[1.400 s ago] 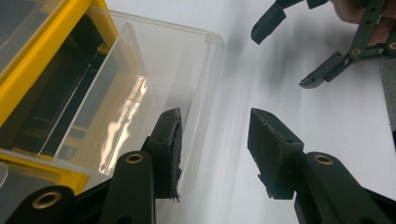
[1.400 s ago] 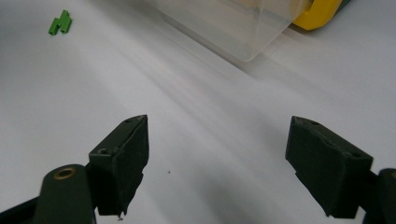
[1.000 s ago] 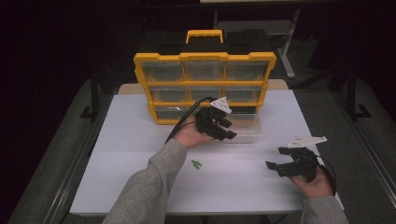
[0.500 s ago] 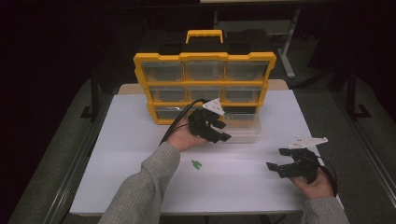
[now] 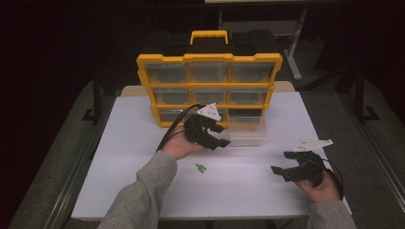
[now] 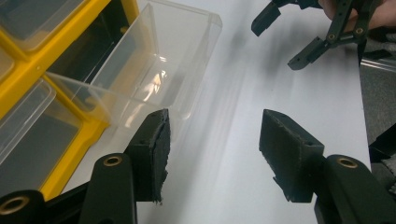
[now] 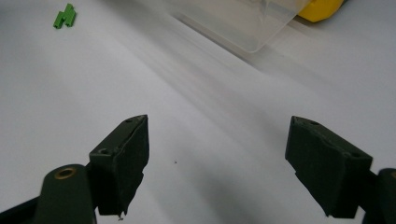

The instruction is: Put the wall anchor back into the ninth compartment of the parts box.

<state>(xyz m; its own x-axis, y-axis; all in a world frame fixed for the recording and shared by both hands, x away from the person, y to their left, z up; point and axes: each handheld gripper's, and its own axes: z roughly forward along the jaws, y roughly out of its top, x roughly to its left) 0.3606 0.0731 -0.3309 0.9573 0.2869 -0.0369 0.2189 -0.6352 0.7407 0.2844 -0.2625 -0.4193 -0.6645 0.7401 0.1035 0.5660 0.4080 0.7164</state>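
**Hovering beside the pulled-out drawer**

Hovering just off the near left corner of the clear drawer (image 5: pixel 247 130), the left gripper (image 5: pixel 220 137) sits in front of the yellow organiser (image 5: pixel 209 59). Jaws have just been opening; they now stand moderately apart with nothing between them, only bare table (image 5: pixel 143 191) showing in the gap in the left gripper view. One pad lies close to the drawer's front corner (image 6: pixel 187 70), no contact that can be made out.

Drawer: transparent plastic, pulled out of the bottom right slot of the organiser, resting on the white table and jutting toward the person. Looks empty.

Right gripper (image 5: pixel 282 171): held low over the right near part of the table, well apart from the drawer. Jaws wide apart, holding nothing; white tabletop between the pads in the right gripper view.

Small green piece (image 5: pixel 201 167): lying flat on the table, between the two hands, near the left forearm, apart from both grippers. Also seen at the upper left in the right gripper view (image 7: pixel 64 16).
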